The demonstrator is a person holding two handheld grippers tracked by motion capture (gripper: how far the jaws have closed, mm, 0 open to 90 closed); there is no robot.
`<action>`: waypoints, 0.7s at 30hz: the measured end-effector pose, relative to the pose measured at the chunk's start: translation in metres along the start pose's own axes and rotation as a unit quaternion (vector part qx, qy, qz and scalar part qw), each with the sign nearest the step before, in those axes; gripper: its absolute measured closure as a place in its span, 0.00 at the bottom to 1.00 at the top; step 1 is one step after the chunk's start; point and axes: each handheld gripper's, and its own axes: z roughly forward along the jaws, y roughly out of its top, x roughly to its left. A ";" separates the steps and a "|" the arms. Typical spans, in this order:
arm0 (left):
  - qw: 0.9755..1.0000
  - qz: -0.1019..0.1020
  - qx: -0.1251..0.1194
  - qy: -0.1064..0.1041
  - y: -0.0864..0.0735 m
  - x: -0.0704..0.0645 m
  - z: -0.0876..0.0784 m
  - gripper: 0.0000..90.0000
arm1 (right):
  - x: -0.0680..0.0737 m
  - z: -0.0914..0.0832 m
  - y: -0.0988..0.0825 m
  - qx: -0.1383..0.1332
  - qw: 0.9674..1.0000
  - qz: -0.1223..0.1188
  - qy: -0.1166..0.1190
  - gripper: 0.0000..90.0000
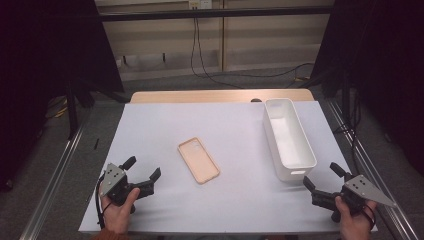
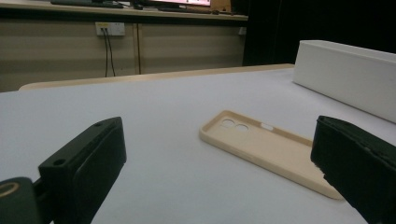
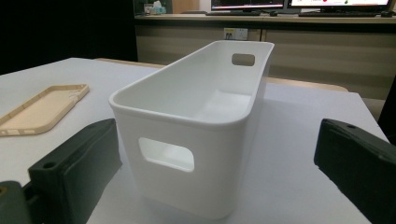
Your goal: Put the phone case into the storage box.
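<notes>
I held my left gripper (image 1: 145,169) low over the near left corner of the table (image 1: 235,200), and its jaws were spread wide with nothing between them. In the left gripper view the same gripper (image 2: 219,163) looked along the white surface at the beige phone case (image 2: 268,149), which lay flat a little ahead, its open side up and its camera cut-outs at the far end. From above, the phone case (image 1: 198,160) lay near the middle of the table, set at a slant, well apart from both of my grippers.

My right gripper (image 1: 324,177) sat at the near right corner, just beside the near end of the white plastic bin (image 1: 290,172). Its jaws were spread as well and gripped nothing. In the right gripper view this gripper (image 3: 219,163) faced the bin (image 3: 187,154) end-on, close up: a long, narrow container with a handle slot in the near wall and another in the far wall. I could see its inside, and nothing lay in it. The phone case (image 3: 42,109) lay off to the bin's left in that view, apart from it.

Each gripper was in one of my hands, the left hand (image 1: 118,212) and the right hand (image 1: 355,222) coming in from the table's near edge.
</notes>
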 end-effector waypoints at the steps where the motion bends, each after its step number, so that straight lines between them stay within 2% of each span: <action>1: 1.000 -0.003 -0.002 0.004 0.000 0.000 -0.001 0.04 | 0.000 0.000 0.000 -0.001 1.000 0.002 0.000 0.00; 8: 1.000 0.001 0.005 -0.002 0.001 -0.001 -0.001 0.04 | -0.001 0.000 -0.001 0.000 1.000 0.006 0.001 0.00; 12: 1.000 -0.006 0.003 -0.003 0.002 -0.003 -0.001 0.04 | -0.001 0.000 -0.001 0.000 1.000 0.005 0.002 0.00; 14: 1.000 -0.001 0.003 -0.006 0.004 -0.005 0.000 0.04 | -0.001 -0.001 -0.001 -0.001 1.000 0.005 0.003 0.00; 21: 0.999 0.008 0.009 -0.030 0.009 -0.012 0.009 0.04 | -0.001 -0.005 -0.001 0.001 1.000 0.005 0.000 0.00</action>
